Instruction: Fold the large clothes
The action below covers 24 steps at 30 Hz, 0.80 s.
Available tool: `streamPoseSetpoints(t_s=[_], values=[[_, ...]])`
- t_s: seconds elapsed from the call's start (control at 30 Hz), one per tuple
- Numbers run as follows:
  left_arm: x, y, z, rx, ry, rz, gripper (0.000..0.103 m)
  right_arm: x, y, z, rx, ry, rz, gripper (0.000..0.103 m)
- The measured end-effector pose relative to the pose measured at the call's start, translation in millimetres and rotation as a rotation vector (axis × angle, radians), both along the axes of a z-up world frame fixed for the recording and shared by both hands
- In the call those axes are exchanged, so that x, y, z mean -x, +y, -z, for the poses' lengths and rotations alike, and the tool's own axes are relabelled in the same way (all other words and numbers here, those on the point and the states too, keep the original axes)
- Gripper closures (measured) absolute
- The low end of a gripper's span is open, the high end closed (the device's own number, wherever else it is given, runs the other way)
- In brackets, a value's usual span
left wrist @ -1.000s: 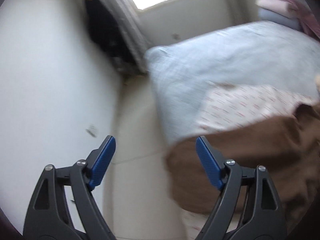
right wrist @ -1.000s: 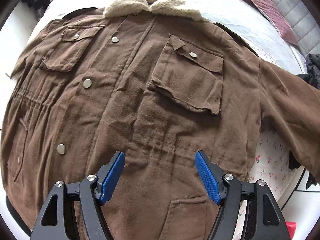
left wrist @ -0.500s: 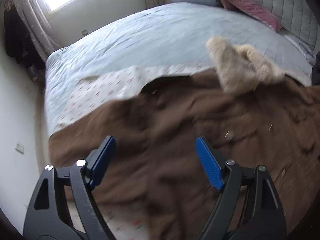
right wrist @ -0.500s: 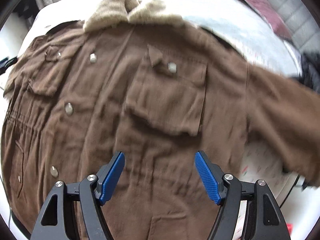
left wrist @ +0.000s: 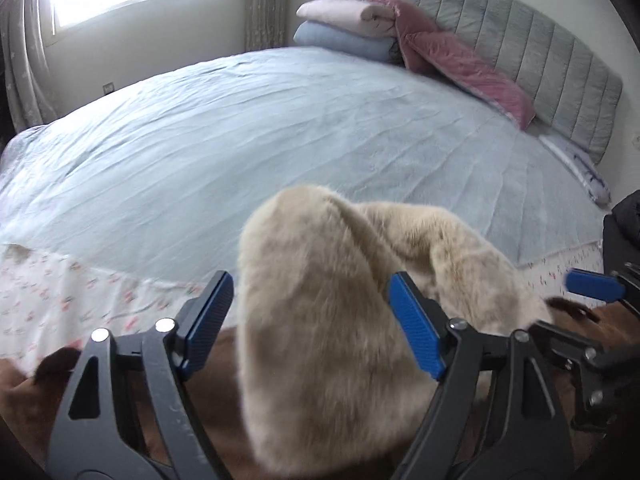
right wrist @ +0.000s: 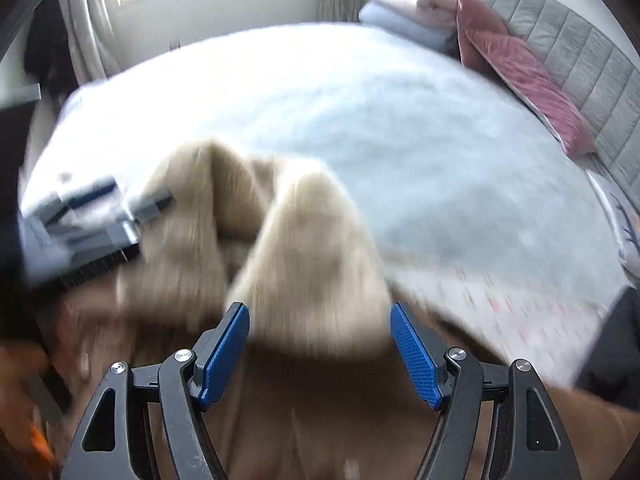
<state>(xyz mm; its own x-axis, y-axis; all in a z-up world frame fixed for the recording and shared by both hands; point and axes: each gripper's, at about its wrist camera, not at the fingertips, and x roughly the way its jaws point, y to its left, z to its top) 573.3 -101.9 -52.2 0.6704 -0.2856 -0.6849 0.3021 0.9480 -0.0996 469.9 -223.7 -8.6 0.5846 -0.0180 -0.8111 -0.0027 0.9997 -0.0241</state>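
Note:
A brown jacket (left wrist: pixel 24 392) lies front up on the bed, its cream fleece collar (left wrist: pixel 328 320) standing up at the top. My left gripper (left wrist: pixel 312 284) straddles the collar's left flap; its jaws are closing, and the pads show no firm press on the fleece. My right gripper (right wrist: pixel 320 312) is open around the right collar flap (right wrist: pixel 320 248), above the jacket's brown cloth (right wrist: pixel 320 420); this view is blurred. Each gripper shows in the other's view: the right one's blue pad (left wrist: pixel 592 284) at the right edge, the left gripper (right wrist: pixel 100 216) at the left.
The bed has a pale blue cover (left wrist: pixel 280 120) and a floral sheet (left wrist: pixel 60 292) under the jacket. Folded pink and blue blankets (left wrist: pixel 344 28), a pink quilt (left wrist: pixel 468 68) and a grey headboard (left wrist: pixel 520 52) stand at the far end. A dark garment (left wrist: pixel 624 220) sits at the right edge.
The left gripper swung from the floor beside the bed across the jacket to the collar. The right gripper moved up from the jacket's chest to the collar.

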Motion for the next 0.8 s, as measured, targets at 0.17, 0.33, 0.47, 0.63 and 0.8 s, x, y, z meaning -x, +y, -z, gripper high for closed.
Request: streamPoseSetpoints(t_s=[0.17, 0.33, 0.47, 0.63, 0.8], values=[[-12.6, 21.0, 38.3, 0.179, 0.065, 0.054, 0.063, -46.2, 10.2, 49.8, 0.025, -0.049, -0.069, 0.029], [-18.8, 37.8, 39.7, 0.285, 0.119, 0.093, 0.077, -66.4, -3.5, 86.7, 0.057, -0.075, -0.035, 0.032], [-9.6, 29.9, 30.1, 0.226, 0.106, 0.099, 0.082, -52.3, -32.3, 89.9, -0.156, -0.128, -0.048, 0.066], [-8.4, 48.9, 11.6, 0.345, 0.172, 0.115, 0.085, -18.1, -65.9, 71.3, -0.446, -0.212, -0.138, 0.078], [-19.6, 87.1, 20.8, 0.749, 0.336, 0.221, 0.086, -12.5, -119.9, 77.1, -1.044, -0.151, -0.161, 0.080]])
